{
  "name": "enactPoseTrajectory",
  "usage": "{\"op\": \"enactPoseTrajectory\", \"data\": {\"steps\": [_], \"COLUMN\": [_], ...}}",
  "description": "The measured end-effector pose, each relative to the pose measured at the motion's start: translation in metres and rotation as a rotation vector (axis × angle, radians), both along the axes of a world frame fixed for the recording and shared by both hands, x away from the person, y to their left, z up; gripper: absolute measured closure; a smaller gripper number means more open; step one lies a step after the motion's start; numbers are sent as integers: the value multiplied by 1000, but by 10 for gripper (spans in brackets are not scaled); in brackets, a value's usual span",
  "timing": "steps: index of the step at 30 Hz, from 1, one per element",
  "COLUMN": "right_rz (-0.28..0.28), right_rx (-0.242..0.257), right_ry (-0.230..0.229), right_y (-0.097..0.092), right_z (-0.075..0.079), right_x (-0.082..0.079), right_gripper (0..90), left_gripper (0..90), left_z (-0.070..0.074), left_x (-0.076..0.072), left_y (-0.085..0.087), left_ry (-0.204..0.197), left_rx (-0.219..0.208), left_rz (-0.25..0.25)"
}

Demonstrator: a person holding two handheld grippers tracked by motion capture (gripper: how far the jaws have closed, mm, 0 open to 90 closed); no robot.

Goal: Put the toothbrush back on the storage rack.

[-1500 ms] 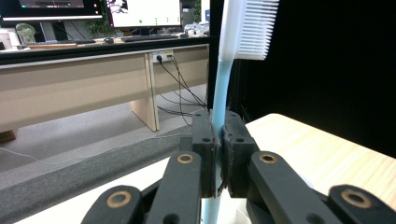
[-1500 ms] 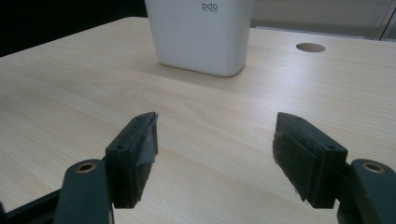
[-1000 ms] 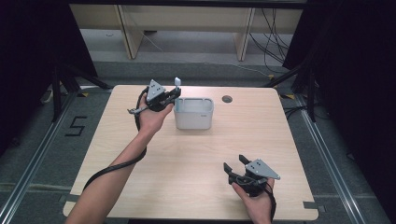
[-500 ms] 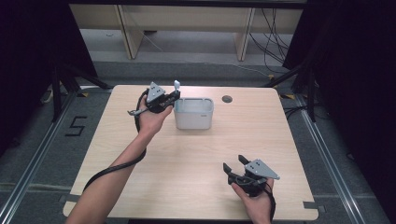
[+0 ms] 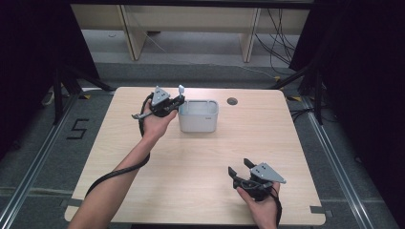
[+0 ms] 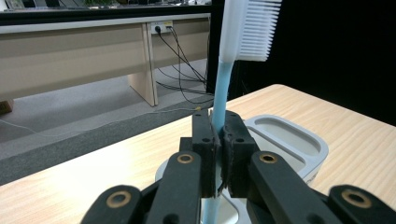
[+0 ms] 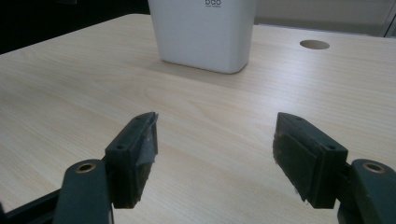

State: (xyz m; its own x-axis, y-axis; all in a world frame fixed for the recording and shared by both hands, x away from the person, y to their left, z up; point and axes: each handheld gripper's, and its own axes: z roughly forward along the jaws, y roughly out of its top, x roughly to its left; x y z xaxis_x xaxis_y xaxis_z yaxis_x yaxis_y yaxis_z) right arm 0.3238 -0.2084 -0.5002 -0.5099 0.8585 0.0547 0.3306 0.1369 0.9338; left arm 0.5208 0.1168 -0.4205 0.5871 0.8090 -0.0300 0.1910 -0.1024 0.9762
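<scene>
Left gripper [image 5: 177,101], upper centre, clamps the toothbrush [image 6: 223,88] upright (bristles up), handle hanging just left of the white holder [image 5: 198,116]. Right gripper [image 5: 240,172] idles agape, empty, lower right, farther off.

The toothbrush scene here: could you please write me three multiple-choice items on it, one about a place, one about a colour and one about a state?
1. Where is the white holder on the table?
A. near the far edge, beside the left gripper
B. at the near right corner
C. on the floor

2. What colour is the handle of the toothbrush?
A. red
B. light blue
C. black

3. How do the jaws of the right gripper stand?
A. shut on the toothbrush
B. shut on the holder
C. open, with nothing between them

Answers:
1 A: the high view shows the holder by the left gripper, toward the far edge.
2 B: the left gripper view shows a light blue handle under white bristles.
3 C: the right gripper view shows bare table between the spread jaws.
</scene>
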Motion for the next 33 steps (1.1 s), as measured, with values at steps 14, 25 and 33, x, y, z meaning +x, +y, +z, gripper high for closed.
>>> {"op": "enactPoseTrajectory", "data": {"steps": [14, 25, 33], "right_rz": [0, -5, -5], "right_rx": [2, -15, -16], "right_ry": [31, 6, 5], "right_y": [1, 0, 0], "right_z": [0, -1, -1], "right_x": [-1, 0, 0], "right_gripper": [319, 319, 319], "left_gripper": [848, 848, 847], "left_z": [-9, -14, -18], "left_x": [2, 3, 4], "left_y": [-1, -1, -2], "left_ry": [26, 38, 54], "left_rx": [0, 9, 13], "left_rz": [2, 5, 4]}}
